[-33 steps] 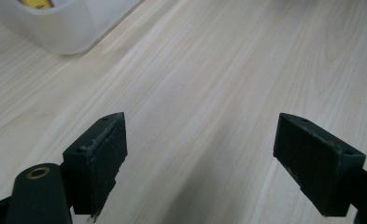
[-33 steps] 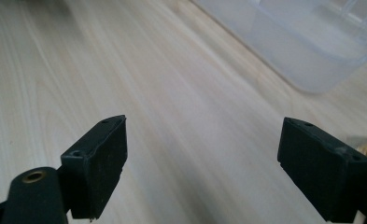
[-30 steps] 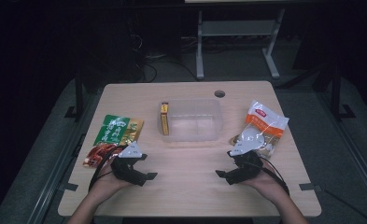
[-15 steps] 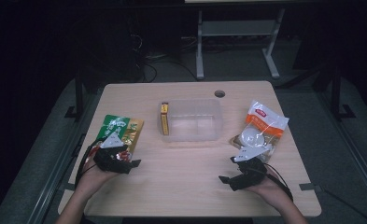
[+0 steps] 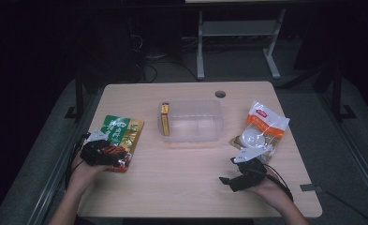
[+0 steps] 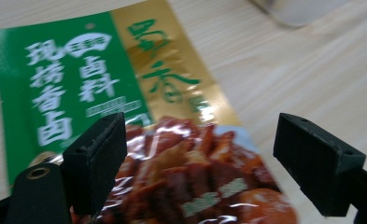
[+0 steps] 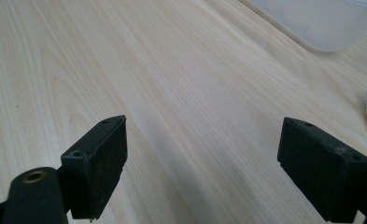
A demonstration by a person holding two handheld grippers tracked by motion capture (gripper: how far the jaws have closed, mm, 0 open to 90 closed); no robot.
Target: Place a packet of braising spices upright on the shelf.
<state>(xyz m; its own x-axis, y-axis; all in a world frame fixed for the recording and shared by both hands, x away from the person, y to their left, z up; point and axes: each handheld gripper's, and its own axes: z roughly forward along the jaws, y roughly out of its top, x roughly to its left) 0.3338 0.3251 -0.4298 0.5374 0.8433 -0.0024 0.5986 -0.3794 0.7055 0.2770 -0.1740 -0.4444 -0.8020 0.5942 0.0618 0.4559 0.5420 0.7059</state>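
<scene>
The table (image 5: 181,187) was pale wood-grain laminate, rectangular with rounded corners and a round cable hole (image 5: 220,93) near its far edge. At its middle stood a clear plastic tub (image 5: 195,120), rectangular with soft corners and frosted walls; a narrow yellow box (image 5: 165,119) stood on edge touching the tub's left wall.

On the left lay a flat glossy pouch (image 6: 125,121), green down one side, gold down the other, with large white and green characters and a shiny printed picture of red-brown braised meat across its near half. It lay flat on the table, well apart from the tub.

On the right lay a crinkled clear bag (image 5: 261,129) with an orange-and-white label and a round white thing inside.

The left gripper (image 5: 107,153) hung over the near end of the pouch. In the left gripper view its matte black, blocky fingers (image 6: 97,158) stood wide apart, straddling the meat picture and gripping nothing; whether they touched the film could not be told.

The right gripper (image 5: 240,180) sat near the table's front right, just short of the bag. Its fingers (image 7: 97,158) were likewise spread wide over bare wood, holding nothing, with the tub's corner far ahead.
</scene>
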